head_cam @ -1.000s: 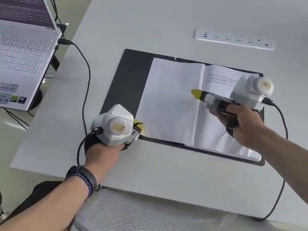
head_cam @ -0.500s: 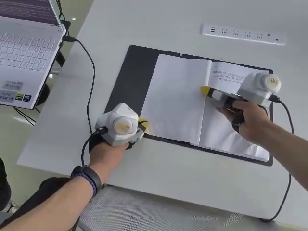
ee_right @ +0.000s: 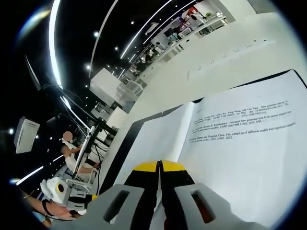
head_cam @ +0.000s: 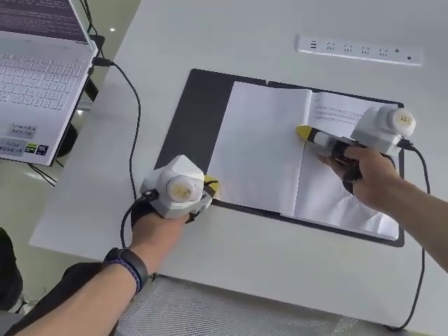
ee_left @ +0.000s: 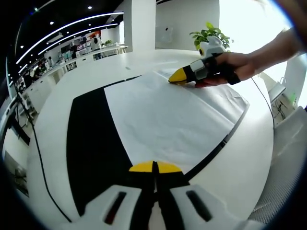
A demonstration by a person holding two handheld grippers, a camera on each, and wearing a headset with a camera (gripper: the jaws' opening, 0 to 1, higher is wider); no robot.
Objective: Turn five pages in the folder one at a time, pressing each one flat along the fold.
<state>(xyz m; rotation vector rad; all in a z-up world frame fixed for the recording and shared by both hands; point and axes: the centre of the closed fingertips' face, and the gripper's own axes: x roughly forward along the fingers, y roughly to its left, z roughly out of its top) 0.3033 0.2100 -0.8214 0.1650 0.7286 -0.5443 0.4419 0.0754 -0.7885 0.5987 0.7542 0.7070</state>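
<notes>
The black folder [head_cam: 192, 119] lies open on the white table [head_cam: 210, 42], its thin paper pages [head_cam: 255, 150] probably limp and light, best lifted by a corner; left gripper [head_cam: 210, 185] and right gripper [head_cam: 303, 132] are clenched empty.

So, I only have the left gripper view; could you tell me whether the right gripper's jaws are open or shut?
Observer: Shut. The right gripper has its yellow tips together, at the fold.
Operator: Thank you. Is the page beyond it printed?
Observer: Yes, the right-hand page has a few lines of print near its top.
Operator: And what lies beyond the folder?
Observer: A white power strip on the table.
</notes>
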